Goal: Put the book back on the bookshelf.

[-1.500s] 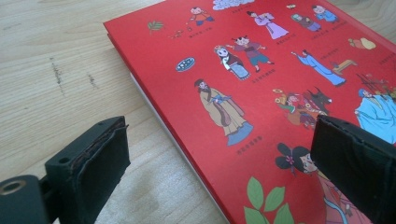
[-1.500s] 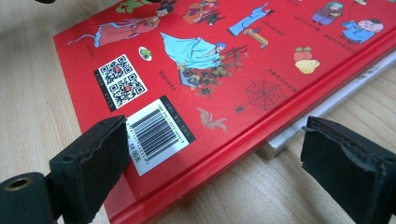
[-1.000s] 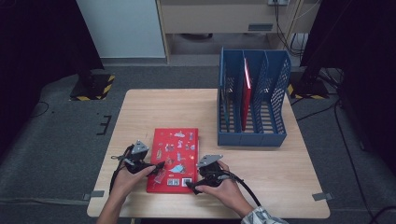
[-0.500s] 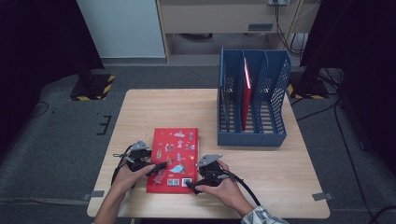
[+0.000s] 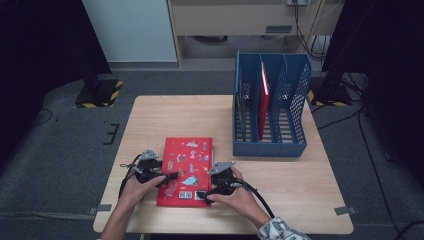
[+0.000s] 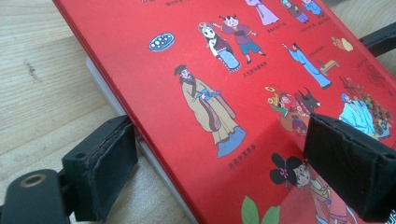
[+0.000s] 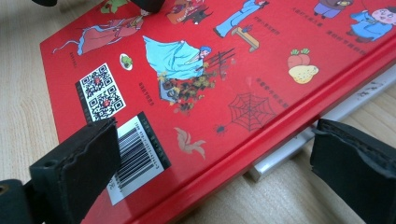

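Wooden table [image 5: 150, 115], dark room around it: both grippers straddle the near end of a red picture book [image 5: 186, 170] lying flat near the table's front edge.

Left gripper [image 5: 167, 178] has its jaws spread across the book's left edge, one pad on the table beside the pages, the other over the cover; they have just been closing a little, yet neither pad presses the book so far. Right gripper [image 5: 202, 194] stands spread over the right near corner by the barcode, jaws having just opened further, nothing pinched. A blue file rack [image 5: 270, 145] waits well apart at the far right with another red book [image 5: 263, 100] upright inside. Risk: the glossy cover may slide or fan open if only the cover board is caught, letting the page block sag or drop.
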`<state>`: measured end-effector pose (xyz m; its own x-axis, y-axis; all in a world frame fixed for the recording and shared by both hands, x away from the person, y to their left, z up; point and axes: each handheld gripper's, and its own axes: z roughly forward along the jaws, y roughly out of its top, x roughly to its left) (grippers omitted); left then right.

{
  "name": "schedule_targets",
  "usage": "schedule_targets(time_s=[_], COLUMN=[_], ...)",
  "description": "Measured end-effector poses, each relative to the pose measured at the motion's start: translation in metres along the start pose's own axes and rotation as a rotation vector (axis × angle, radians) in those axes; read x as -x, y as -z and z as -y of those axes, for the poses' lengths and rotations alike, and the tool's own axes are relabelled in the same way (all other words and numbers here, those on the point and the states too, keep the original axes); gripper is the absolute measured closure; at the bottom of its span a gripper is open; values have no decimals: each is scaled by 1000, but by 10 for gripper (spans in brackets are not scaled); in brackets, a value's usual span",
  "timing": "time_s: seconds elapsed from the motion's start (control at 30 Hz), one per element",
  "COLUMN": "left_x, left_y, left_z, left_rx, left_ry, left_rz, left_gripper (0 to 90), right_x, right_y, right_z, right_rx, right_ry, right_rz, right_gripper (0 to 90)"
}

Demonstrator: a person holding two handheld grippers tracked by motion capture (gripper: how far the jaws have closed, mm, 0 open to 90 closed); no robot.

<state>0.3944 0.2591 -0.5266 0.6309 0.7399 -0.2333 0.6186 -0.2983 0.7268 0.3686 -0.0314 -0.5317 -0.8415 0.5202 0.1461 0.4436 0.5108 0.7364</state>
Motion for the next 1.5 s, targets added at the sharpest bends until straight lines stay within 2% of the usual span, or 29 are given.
schedule_targets(time_s=[0.3, 0.47, 0.8, 0.97, 1.2, 1.5], left_x=[3, 5, 6, 2, 1, -8], left_y=[3, 7, 19, 28, 41, 62], left_z=[-2, -3, -3, -2, -1, 3], left_rx=[16, 22, 57, 89, 78, 116], left_ry=[-25, -22, -29, 6, 2, 22], left_rz=[-10, -20, -36, -33, -68, -105], left_gripper=[127, 155, 230, 288, 307, 344], right_x=[6, 7, 3, 2, -2, -11], right_y=[-1, 1, 5, 5, -1, -10], right_z=[-3, -5, -12, -18, -29, -50], right_rx=[8, 13, 16, 10, 3, -8], right_ry=[-19, -37, -23, -12, -12, 19], right_rz=[4, 11, 42, 43, 35, 39], right_gripper=[48, 95, 140, 175, 207, 261])
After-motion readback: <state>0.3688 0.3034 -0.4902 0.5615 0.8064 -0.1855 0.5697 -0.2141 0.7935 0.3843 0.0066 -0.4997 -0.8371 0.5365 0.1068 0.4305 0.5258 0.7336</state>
